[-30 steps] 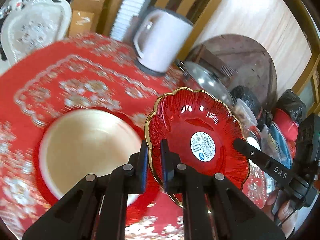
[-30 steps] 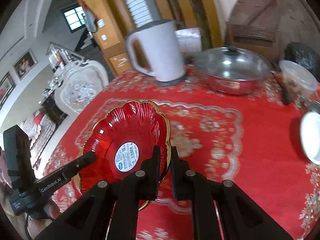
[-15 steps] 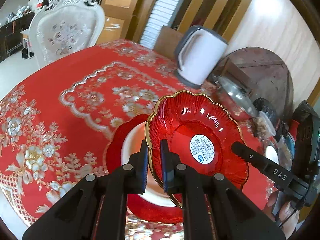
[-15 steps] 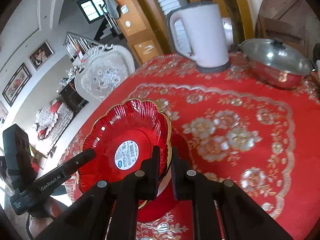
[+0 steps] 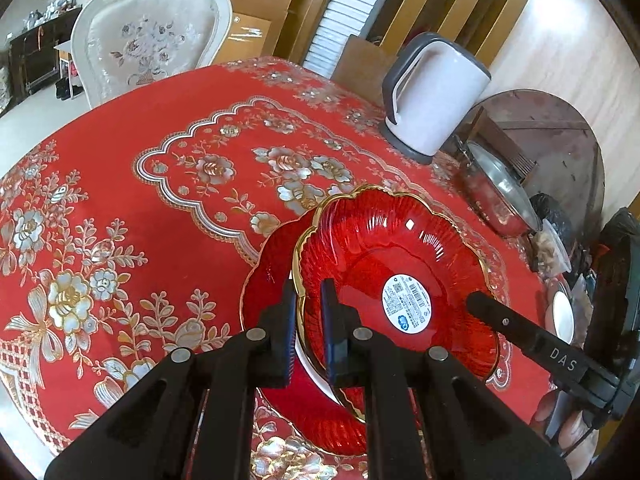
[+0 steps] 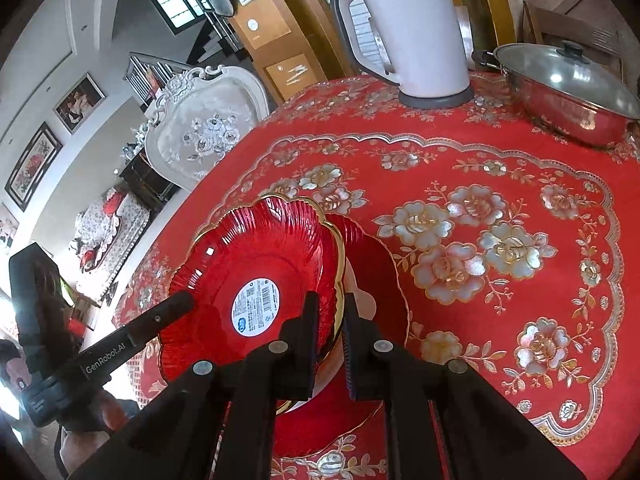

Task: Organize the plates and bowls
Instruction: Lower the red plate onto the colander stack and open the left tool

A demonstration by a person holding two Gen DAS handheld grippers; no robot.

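In the left wrist view, my left hand-held gripper (image 5: pixel 309 320) is closed narrow on the left rim of the red scalloped plate (image 5: pixel 384 248), one finger above and one below the gold edge. The plate hangs just above a larger red plate (image 5: pixel 272 264) that lies on the table (image 5: pixel 120 208); something white shows between them, maybe a bowl, but I cannot tell for sure. I judge that two grippers are used because the plate is wide and glossy, so one pinch at the rim could let it tip or slip. From the other side the right hand-held gripper (image 5: pixel 476 300) reaches to the opposite rim, and on its finger I can read "DAS". A round white sticker with a barcode (image 5: pixel 407 304) sits in the middle of the plate; its small print is not readable.

In the right wrist view, the right gripper (image 6: pixel 331 316) pinches the right rim of the same plate (image 6: pixel 256 252) in the same narrow way, and the plate is a little tilted over the lower red plate (image 6: pixel 372 256). The left gripper (image 6: pixel 182 302) comes in from the left, and I read "GenRobot.AI" on it. Farther back on the table stand a white kettle (image 6: pixel 416 28) and a steel pot with lid (image 6: pixel 568 92), well apart from the plates. I believe the step in hand is lowering this plate onto the stack.
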